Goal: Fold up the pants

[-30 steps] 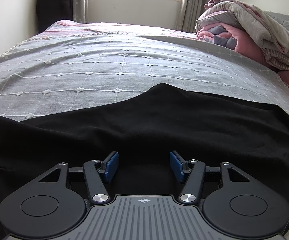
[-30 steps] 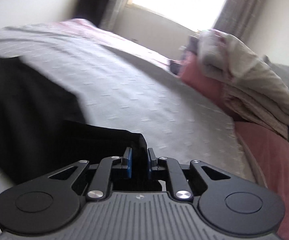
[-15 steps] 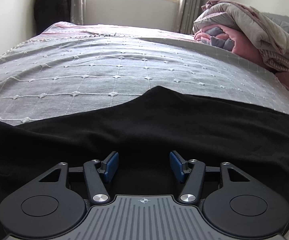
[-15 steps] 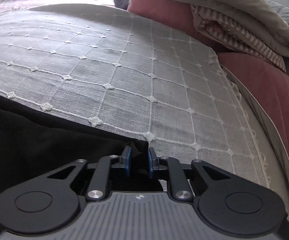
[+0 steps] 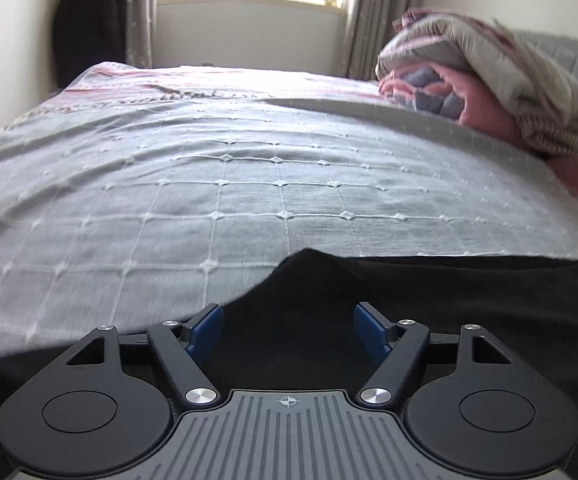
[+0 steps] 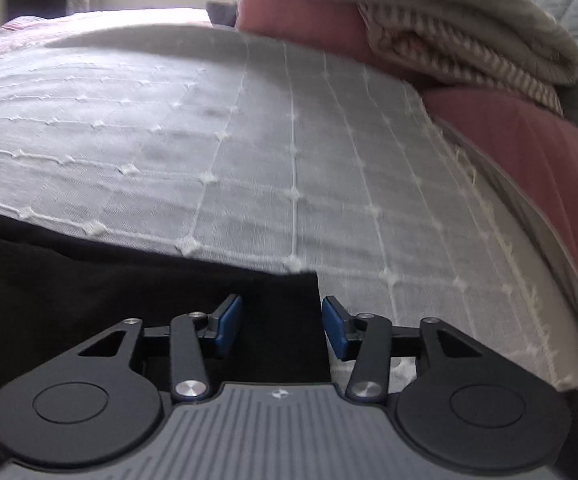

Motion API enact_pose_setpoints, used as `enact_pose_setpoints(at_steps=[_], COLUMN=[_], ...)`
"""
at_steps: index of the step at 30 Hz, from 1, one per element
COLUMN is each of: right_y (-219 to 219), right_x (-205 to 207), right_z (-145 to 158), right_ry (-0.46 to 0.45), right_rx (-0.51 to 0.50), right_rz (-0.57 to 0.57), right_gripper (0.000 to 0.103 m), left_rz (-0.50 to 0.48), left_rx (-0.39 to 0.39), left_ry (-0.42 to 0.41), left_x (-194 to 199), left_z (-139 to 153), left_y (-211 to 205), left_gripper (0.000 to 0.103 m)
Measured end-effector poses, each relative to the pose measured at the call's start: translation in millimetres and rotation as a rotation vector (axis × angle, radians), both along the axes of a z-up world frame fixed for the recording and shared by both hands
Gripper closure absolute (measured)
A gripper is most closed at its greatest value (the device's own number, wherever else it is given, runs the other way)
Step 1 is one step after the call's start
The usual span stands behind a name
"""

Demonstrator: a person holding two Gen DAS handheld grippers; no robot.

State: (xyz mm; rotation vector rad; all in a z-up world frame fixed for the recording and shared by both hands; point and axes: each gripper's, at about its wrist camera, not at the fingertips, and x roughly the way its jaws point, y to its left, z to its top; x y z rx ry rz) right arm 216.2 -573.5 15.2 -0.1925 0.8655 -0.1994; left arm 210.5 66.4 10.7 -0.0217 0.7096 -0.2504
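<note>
Black pants [image 5: 429, 300] lie flat along the near edge of a grey quilted bed. My left gripper [image 5: 288, 330] is open, low over the black cloth, with a raised peak of the pants' far edge just ahead of it. In the right wrist view the pants [image 6: 89, 280] end in a square corner [image 6: 309, 280]. My right gripper [image 6: 282, 326] is open with that corner lying between its blue pads [image 6: 335, 326], not pinched.
The grey quilted bedspread [image 5: 249, 184] stretches ahead to a window wall. A pile of folded blankets and pink bedding [image 5: 489, 80] sits at the right, also in the right wrist view [image 6: 449, 40]. The bed's fringed right edge [image 6: 529, 280] drops off.
My right gripper has opened and let go of the pants corner, which now lies flat on the bed. The left gripper stayed open and drew back toward the near edge of the pants.
</note>
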Motion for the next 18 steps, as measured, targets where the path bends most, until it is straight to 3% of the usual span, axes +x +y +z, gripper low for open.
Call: enact_pose_setpoints(at_steps=[1,2,6,7,8,9,10,13,18], right_y=[0,1,6,6,3,3,4,5,3], right_x=[-1,-2,-3,-2,0,-1,-1,-3,2], right_z=[-1,0,2,3,4,7,11,17,23], right_ry=[-0.007,-0.017,-0.039,-0.042,-0.052,-0.065,-0.08,-0.103,-0.156], right_rx=[0.014,0.02,-0.015,-0.024,-0.023,-0.017,-0.011,-0.012,0.0], right_rz=[-0.007,-0.007,-0.022,-0.03,-0.04,-0.046,-0.051,-0.054,-0.084], right_gripper=[0.024,0.052,0.053,0.053,0.053,0.053,0.053,0.053,0.053], left_rz=[-0.008,-0.023,-0.058,-0.055,-0.054,-0.068,-0.085,-0.076,-0.01], left_rx=[0.01,0.016,0.099,0.151,0.218,0.274,0.279,0.318,0.161], left_ry=[0.008,0.02,0.063,0.063,0.057,0.061,0.065,0.021,-0.017], left_x=[7,17,56,64,69,73,75,69,70], left_z=[-2,-4,-17,-22,-28,-35,-37,-34,-24], left_y=[-4,-9,-31,-38,-46,-52,-57,-63,-38], left_gripper=[0.022,0.021,0.022,0.028,0.063,0.084,0.094,0.099,0.1])
